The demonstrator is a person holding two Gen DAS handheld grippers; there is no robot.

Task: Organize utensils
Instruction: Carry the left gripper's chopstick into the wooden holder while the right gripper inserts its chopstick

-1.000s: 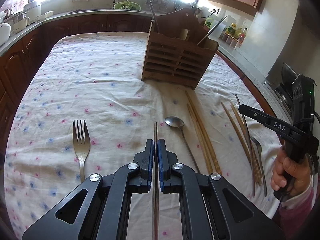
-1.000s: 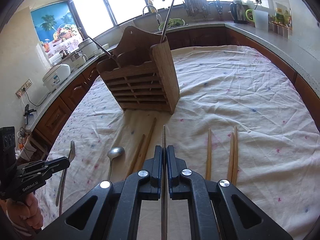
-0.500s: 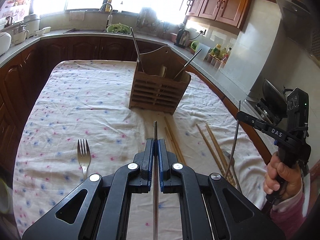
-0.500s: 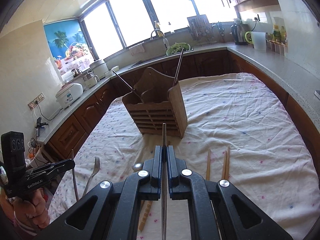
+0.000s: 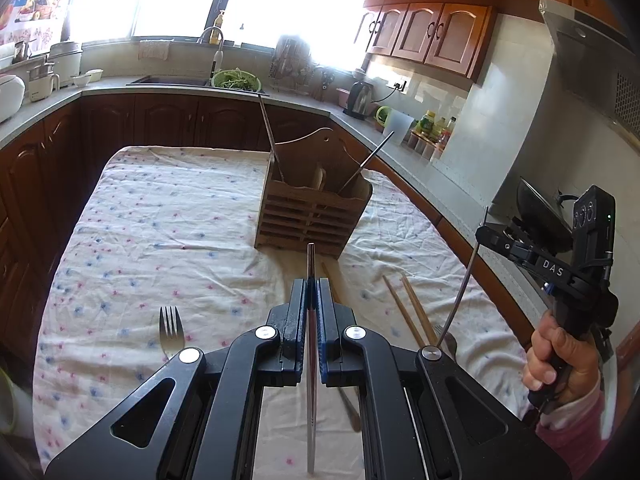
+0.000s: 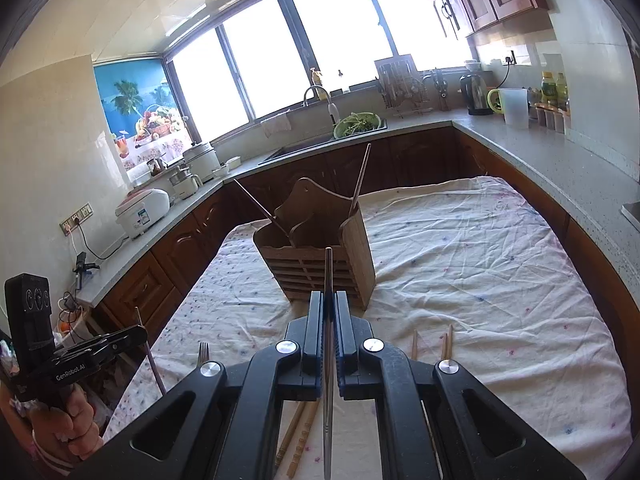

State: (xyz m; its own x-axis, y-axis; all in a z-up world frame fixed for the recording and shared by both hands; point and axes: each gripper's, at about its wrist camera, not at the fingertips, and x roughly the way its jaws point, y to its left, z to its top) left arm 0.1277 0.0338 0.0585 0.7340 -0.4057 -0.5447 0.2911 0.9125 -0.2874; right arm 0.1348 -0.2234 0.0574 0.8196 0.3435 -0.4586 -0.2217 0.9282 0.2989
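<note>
My left gripper [image 5: 311, 283] is shut on a thin metal chopstick [image 5: 311, 258] that pokes out ahead of the jaws, above the flowered cloth. My right gripper [image 6: 328, 295] is shut on a second metal chopstick [image 6: 328, 268]. Both point toward the slatted wooden utensil holder [image 5: 308, 220] [image 6: 320, 264], which stands apart, ahead of them. Two metal chopsticks [image 5: 267, 132] lean out of it. In the left wrist view the right gripper [image 5: 484, 235] hangs at the right with its chopstick [image 5: 460, 296] slanting down. The left gripper [image 6: 138, 333] shows at the left of the right wrist view.
A fork [image 5: 170, 326] [image 6: 203, 351] lies on the cloth [image 5: 160, 232] at the left. Wooden chopsticks [image 5: 412, 312] [image 6: 445, 342] lie at the right, with more [image 6: 298, 436] under the right gripper. Counters, a sink and dark cabinets ring the table.
Both grippers have risen and tilted up, each lifting its metal chopstick off the cloth. The holder and the utensils on the cloth now look farther below.
</note>
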